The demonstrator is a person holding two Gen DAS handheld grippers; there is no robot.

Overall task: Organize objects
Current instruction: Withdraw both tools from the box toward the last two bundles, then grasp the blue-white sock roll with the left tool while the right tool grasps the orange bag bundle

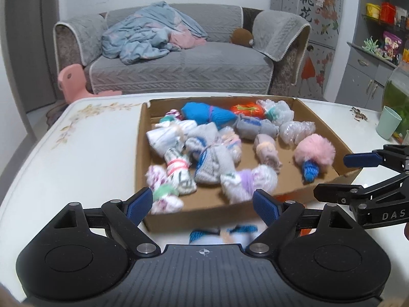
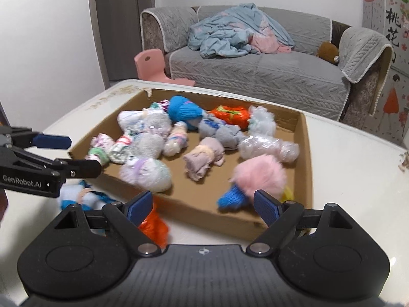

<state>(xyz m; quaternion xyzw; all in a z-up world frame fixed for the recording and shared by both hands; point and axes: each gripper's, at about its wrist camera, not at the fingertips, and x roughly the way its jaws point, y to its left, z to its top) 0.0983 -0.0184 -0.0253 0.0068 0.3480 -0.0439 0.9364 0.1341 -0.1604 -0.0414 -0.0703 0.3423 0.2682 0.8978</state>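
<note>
The bundles are rolled socks and small cloths, most tied round the middle with a band, and they lie heaped in the box on the bench. They look light and soft, so they should squash under the pads rather than slip; the banded waist is probably the firmest place to pinch. The ones wrapped in clear film look slicker and may crackle and slide. The pink pom-pom is all fluff, so its blue knit stub is likely the better hold. Two bundles lie outside the box on the bench at its near wall: a blue-and-white one and an orange one. The left tool and right tool both stand apart, empty, above the near wall.
</note>
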